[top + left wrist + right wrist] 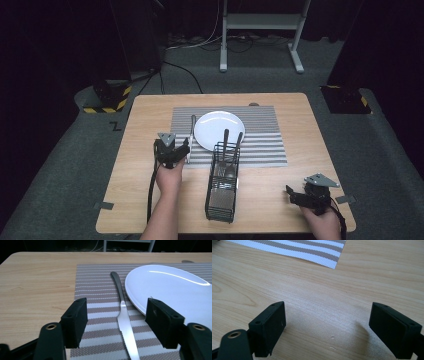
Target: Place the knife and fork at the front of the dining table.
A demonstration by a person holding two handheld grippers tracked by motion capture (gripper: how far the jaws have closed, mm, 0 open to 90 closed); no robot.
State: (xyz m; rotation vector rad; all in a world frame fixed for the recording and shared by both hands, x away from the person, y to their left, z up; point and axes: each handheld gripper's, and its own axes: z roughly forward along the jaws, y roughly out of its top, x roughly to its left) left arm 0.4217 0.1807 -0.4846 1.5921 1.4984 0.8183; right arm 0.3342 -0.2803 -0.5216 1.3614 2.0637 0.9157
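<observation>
Your left claw (117,322) stands with its jaws apart over the knife (124,317), which lies flat on the striped placemat (100,290), just beside the left edge of the white plate (170,287); the pads are on either side of the blade and do not press on it, so nothing is gripped. In my judgement the knife lies there because this is its place in a table setting, with the handle pointing away from you and the blade near the claw, parallel to the rim of the plate. Your right claw (327,327) is also wide open and holds nothing; it rests low over the bare wood of the table (287,290) near the right front corner, with only a corner of the placemat ahead of it, and I think it simply waits for its turn. Between your two hands lies the black wire caddy (222,187) on the table, and more cutlery (231,150) still pokes out of its far end onto the placemat, close to the plate. The caddy is between the claws, so you should reach around or over it, and the rim of the plate is very near the knife, so take care not to push it
</observation>
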